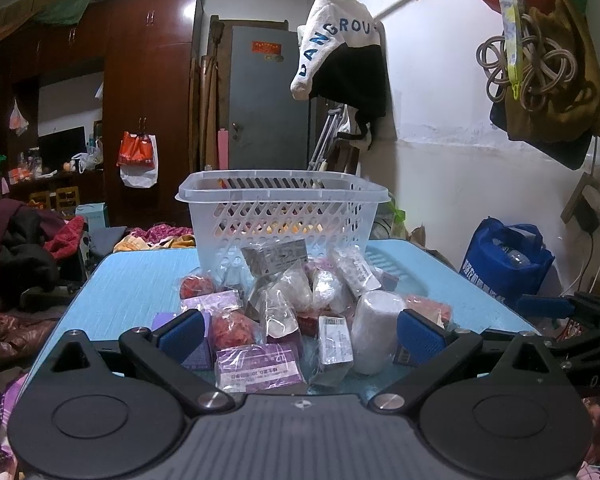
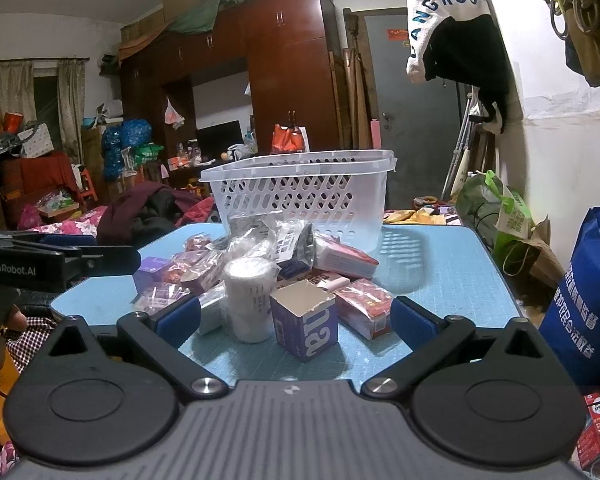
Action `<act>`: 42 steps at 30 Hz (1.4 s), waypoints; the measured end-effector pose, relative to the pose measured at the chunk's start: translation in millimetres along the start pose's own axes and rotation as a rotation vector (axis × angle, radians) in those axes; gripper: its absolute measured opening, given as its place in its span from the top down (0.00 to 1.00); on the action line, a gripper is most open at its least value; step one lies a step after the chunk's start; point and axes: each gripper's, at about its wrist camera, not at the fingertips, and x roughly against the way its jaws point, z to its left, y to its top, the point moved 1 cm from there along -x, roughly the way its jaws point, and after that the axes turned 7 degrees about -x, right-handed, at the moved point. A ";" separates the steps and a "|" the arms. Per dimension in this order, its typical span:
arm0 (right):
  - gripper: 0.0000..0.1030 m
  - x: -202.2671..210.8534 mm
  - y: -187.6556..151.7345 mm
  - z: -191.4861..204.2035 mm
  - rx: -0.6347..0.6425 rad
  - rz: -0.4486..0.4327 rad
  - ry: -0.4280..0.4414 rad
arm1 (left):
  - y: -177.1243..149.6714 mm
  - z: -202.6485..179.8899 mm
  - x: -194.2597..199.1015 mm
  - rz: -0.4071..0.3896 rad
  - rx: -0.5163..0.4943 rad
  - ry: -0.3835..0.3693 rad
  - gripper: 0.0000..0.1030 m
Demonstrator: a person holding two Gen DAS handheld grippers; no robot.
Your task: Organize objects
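Two grippers: left gripper (image 1: 300, 332) and right gripper (image 2: 296, 320), both spread wide, grasping nothing; blue ribbed pads on black arms.
Table: light blue table (image 2: 440, 280), fine woven-looking texture, rounded corners.
Basket: clear white plastic basket (image 1: 284, 216), rectangular, lattice walls with diamond and slot cut-outs, rolled rim; upright at 12 o'clock on the table, behind the pile.
Pile: heap of small packets at table centre, touching the basket's front wall.
Purple box: flat purple box (image 1: 258, 368) in crinkled clear wrap, at 6 o'clock of the pile in the left wrist view, between the left fingers.
White roll: white roll (image 2: 249, 300), cylindrical, upright, in clear film; between the right fingers.
Blue carton: blue carton (image 2: 305, 324), cube-shaped, torn open top, white lettering, just beside the roll at its 3 o'clock.
Red packets: red packets (image 2: 364, 308), glossy wrap, at 3 o'clock of the carton.
Open room: bare table surface at 3 o'clock and 9 o'clock of the pile; near edge just beneath both grippers.
Surroundings: blue bag (image 2: 584, 300) on the floor at 3 o'clock, off the table edge.
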 end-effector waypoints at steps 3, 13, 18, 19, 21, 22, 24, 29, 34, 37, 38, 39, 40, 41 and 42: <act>0.00 -0.1 0.1 0.1 0.000 -0.002 0.002 | 0.0 0.0 -0.1 0.001 0.000 0.001 0.00; 0.00 -1.2 -0.6 -0.4 -0.002 -0.003 0.015 | -0.7 1.3 -1.0 0.003 0.002 0.008 0.00; 0.00 -0.7 -1.3 0.8 -0.002 -0.010 0.020 | -1.2 1.9 -1.0 0.004 0.003 0.008 0.00; 0.00 -0.4 -2.1 1.1 -0.002 -0.013 0.024 | -1.1 1.7 -1.3 0.005 0.002 0.009 0.00; 0.00 -0.1 -2.6 1.0 -0.005 -0.016 0.038 | -1.9 1.9 -2.3 0.010 0.003 0.012 0.00; 0.00 -0.4 -2.8 0.6 -0.006 -0.017 0.038 | -2.3 2.0 -3.3 0.013 0.005 0.014 0.00; 0.00 -1.3 -3.5 1.3 0.000 -0.018 0.032 | -3.8 2.3 -4.9 0.015 0.006 0.015 0.00; 0.00 -6.0 -7.8 -2.3 -0.007 -0.033 0.035 | -10.9 7.7 -8.9 0.016 -0.008 0.040 0.02; 0.06 -17.2 -17.8 -10.3 -0.027 -0.021 0.047 | -27.7 26.2 -22.6 0.067 0.042 0.045 0.10; 0.13 -25.6 -23.4 -15.8 -0.060 -0.012 0.068 | -37.4 29.8 -28.7 0.073 0.042 0.048 0.10; 0.14 -28.6 -24.5 -15.9 -0.059 -0.007 0.071 | -40.9 30.1 -30.6 0.075 0.039 0.048 0.10; 0.16 -32.0 -25.9 -15.2 -0.046 -0.007 0.063 | -44.3 30.4 -33.3 0.079 0.037 0.048 0.10; 0.18 -34.8 -27.8 -14.1 -0.034 -0.008 0.050 | -48.0 30.5 -37.1 0.083 0.033 0.043 0.10; 0.21 -38.7 -28.3 -14.2 -0.029 -0.005 0.052 | -50.4 30.4 -40.4 0.087 0.031 0.039 0.11; 0.28 -43.1 -29.2 -14.8 -0.028 0.007 0.061 | -52.5 30.5 -44.1 0.092 0.028 0.035 0.12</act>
